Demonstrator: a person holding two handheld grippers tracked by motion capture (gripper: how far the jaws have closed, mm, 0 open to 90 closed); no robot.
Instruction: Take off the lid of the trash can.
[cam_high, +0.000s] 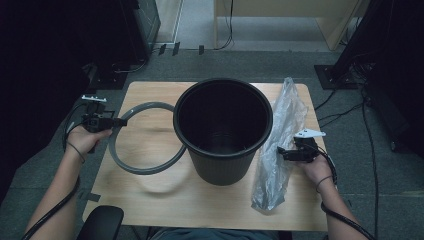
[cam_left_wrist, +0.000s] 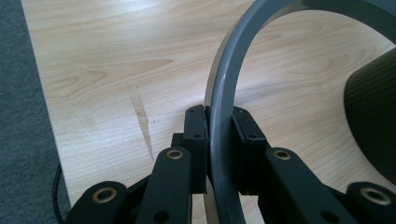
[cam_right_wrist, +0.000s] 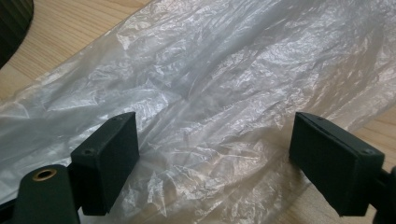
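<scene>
A black plastic bin (cam_high: 223, 131) stands upright in the middle of the wooden table (cam_high: 165, 200). A grey ring (cam_high: 141, 169) lies left of it, its far side tucked against the bin. My left gripper (cam_high: 121, 121) is shut on the ring's left rim; in the left gripper view both pads (cam_left_wrist: 195, 140) press the grey ring (cam_left_wrist: 222, 135) from either side. A crumpled clear plastic bag (cam_high: 280, 145) lies right of the bin. My right gripper (cam_high: 281, 152) stands open at the bag's right edge, its jaws wide apart over the clear plastic bag (cam_right_wrist: 210, 102).
The table's left edge (cam_left_wrist: 44, 107) runs close to my left gripper, with grey carpet (cam_left_wrist: 18, 140) beyond it. Cables (cam_high: 345, 117) trail over the floor to the right. A black chair back (cam_high: 102, 222) sits at the table's near edge.
</scene>
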